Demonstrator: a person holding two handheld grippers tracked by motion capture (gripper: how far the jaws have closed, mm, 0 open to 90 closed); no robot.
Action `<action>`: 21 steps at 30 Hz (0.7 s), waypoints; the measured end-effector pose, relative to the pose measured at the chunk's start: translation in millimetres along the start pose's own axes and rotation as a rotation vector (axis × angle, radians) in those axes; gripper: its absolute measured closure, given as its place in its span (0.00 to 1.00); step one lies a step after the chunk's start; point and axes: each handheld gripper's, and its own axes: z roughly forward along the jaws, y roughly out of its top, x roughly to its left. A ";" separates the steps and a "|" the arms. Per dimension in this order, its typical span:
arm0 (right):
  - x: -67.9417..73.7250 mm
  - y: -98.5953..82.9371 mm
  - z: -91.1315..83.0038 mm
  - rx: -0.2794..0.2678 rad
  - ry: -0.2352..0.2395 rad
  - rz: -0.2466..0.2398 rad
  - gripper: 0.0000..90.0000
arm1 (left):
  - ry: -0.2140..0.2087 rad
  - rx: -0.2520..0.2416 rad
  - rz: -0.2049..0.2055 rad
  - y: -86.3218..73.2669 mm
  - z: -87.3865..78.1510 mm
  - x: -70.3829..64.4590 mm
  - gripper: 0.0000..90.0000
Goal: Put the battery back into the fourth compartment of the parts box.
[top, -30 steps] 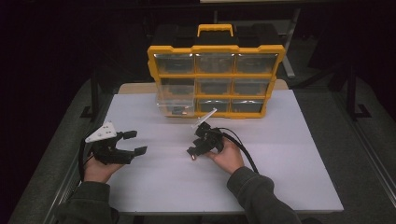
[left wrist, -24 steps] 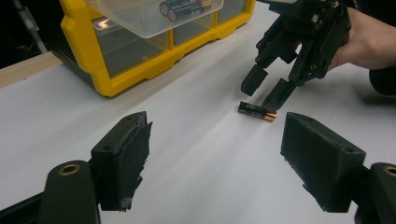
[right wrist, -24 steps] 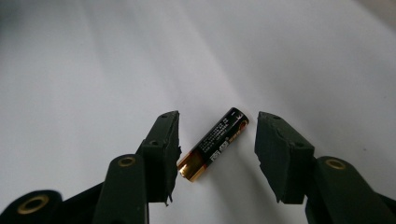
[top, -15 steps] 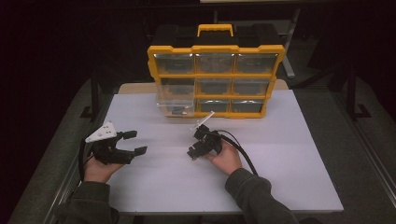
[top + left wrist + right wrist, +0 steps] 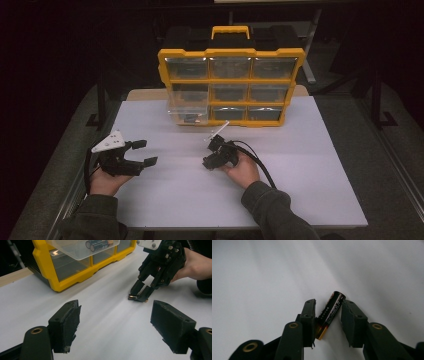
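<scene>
**Battery between the right jaws on the white table**

White tabletop (image 5: pixel 300 170) fills the high view, dark floor around it. A yellow organiser (image 5: pixel 231 80) stands at twelve o'clock, one clear drawer (image 5: pixel 189 107) pulled out at its lower left. The left gripper (image 5: pixel 142 152) sits at eight o'clock, jaws spread wide, held off the organiser and holding nothing. The right gripper (image 5: pixel 209 161) lies near the centre, tipped down toward the table surface, with its cable curving away toward four o'clock.

Looking along the left gripper's spread jaws, the open drawer (image 5: pixel 82 248) at eleven o'clock holds two batteries (image 5: pixel 99 244). The right gripper (image 5: pixel 139 295) at two o'clock points its tips down at the tabletop, a small battery (image 5: pixel 132 297) between them.

Seen along the right gripper (image 5: pixel 328 312), the black and copper battery (image 5: pixel 329 313) lies slanted between the nearly closed jaws, its top toward one o'clock; the left jaw touches it, the right stands just beside it.
</scene>
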 end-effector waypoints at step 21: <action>-18.1 -1.6 0.2 -0.016 0.095 0.035 0.85 | 0.000 0.002 0.002 0.1 0.1 0.4 0.25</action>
